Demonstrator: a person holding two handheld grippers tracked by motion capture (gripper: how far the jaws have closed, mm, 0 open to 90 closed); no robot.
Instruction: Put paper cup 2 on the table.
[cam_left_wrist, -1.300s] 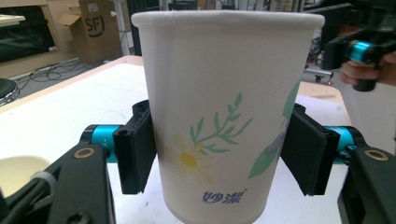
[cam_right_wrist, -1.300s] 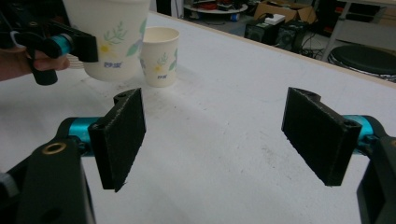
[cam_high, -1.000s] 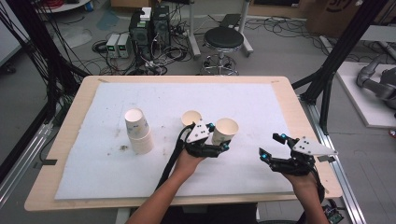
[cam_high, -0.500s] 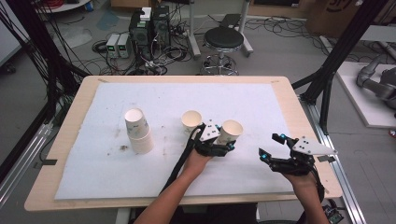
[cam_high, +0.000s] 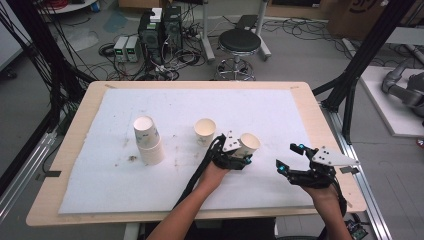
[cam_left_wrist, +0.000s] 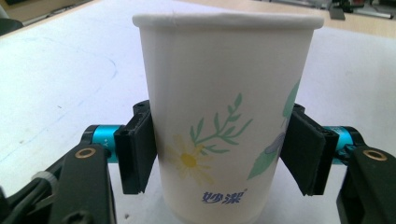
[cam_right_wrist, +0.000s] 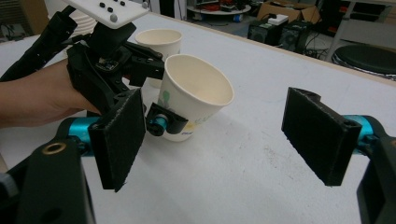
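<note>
Left tongs (cam_high: 243, 151) clamp paper cup (cam_high: 248, 144); second cup (cam_high: 205, 131) just beside.

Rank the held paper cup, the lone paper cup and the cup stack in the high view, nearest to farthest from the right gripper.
From the right gripper:
1. Held paper cup, in the left gripper, just leftward.
2. Lone paper cup, table centre.
3. Cup stack, far left.

worktop: my pale wooden worktop (cam_high: 90, 107) under a white foam sheet (cam_high: 250, 107) | far-left: stack of white paper cups (cam_high: 148, 140) | mid: lone open white paper cup (cam_high: 204, 131) | floor beyond: black round stool (cam_high: 240, 42), black computer towers (cam_high: 161, 25)
</note>
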